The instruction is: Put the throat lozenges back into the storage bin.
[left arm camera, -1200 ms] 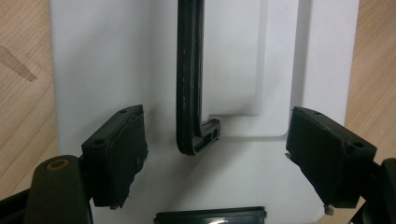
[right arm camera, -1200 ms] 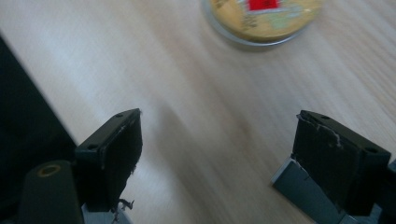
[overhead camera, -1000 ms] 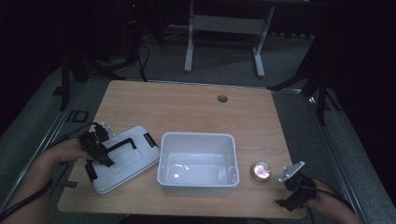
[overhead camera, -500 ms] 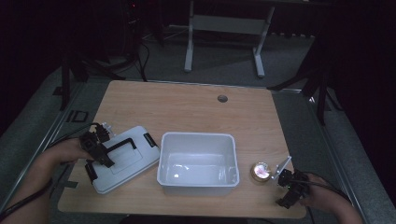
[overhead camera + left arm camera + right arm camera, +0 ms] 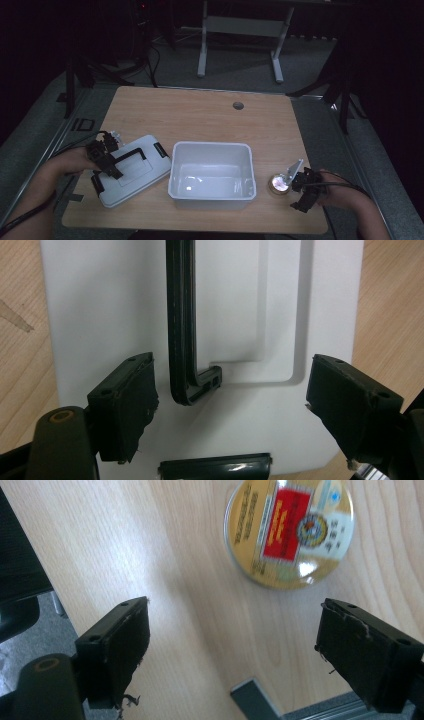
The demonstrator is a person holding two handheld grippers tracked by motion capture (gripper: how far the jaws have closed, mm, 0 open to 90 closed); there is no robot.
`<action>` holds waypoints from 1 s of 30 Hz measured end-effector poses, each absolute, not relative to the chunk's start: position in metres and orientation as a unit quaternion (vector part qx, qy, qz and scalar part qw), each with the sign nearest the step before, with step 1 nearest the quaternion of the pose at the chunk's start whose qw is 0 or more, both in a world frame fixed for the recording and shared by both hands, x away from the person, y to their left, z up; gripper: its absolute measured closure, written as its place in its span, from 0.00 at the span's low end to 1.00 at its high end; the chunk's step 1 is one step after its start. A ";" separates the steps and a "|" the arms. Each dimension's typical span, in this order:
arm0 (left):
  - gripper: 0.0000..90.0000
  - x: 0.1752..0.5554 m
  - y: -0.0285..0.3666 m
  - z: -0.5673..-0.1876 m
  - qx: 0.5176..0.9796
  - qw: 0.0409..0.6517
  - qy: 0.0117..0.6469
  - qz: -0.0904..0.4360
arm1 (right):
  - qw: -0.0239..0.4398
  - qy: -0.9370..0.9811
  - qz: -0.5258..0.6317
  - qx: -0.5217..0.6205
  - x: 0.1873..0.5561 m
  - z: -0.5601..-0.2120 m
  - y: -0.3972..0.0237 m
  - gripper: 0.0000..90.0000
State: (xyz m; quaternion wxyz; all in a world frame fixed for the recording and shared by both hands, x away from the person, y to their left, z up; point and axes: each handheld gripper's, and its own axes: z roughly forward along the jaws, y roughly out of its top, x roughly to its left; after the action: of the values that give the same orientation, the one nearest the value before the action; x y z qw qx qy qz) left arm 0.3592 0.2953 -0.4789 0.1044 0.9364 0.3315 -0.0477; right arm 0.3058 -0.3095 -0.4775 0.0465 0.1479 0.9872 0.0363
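Note:
A white lid [image 5: 142, 172] with a black handle [image 5: 131, 154] lies flat on the wooden table [image 5: 200, 117], left of an open white bin [image 5: 210, 150]. My left gripper [image 5: 106, 160] hovers over the lid's left end. In the left gripper view its jaws [image 5: 230, 410] stand open over the lid [image 5: 100, 305], with the handle's [image 5: 180, 330] bent end between them, untouched. A round gold tin [image 5: 277, 185] with a red label sits right of the bin. My right gripper [image 5: 301, 192] is just right of it, open [image 5: 235, 650], the tin [image 5: 289, 532] ahead of its jaws.
A black latch [image 5: 215, 467] sits at the lid's near edge. The table's right front edge and grey floor [image 5: 30, 650] are close under the right gripper. A cable hole [image 5: 238, 105] is at the table's far side. Metal stand legs [image 5: 202, 50] stand beyond the table.
My right gripper has moved left and up toward the tin. The left gripper has stayed over the lid, jaws unchanged.

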 end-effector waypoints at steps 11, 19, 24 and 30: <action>0.22 0.360 0.295 -0.480 0.937 0.105 0.329 -0.054 | 0.068 0.992 0.036 0.104 0.325 -0.484 -0.286 0.14; 0.22 0.360 0.294 -0.480 0.938 0.103 0.328 -0.055 | 0.059 0.995 0.005 0.086 0.343 -0.498 -0.272 0.14; 0.22 0.361 0.294 -0.481 0.938 0.100 0.327 -0.057 | 0.057 0.995 -0.012 0.084 0.349 -0.507 -0.268 0.14; 0.22 0.361 0.293 -0.480 0.938 0.101 0.327 -0.058 | 0.046 0.995 -0.027 0.087 0.354 -0.515 -0.267 0.15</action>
State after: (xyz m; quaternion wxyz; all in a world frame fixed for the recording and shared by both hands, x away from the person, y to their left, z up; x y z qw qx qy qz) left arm 0.3613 0.2927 -0.4802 0.1010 0.9380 0.3265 -0.0582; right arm 0.3543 -0.2673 -0.5147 0.0457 0.0869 0.9948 -0.0266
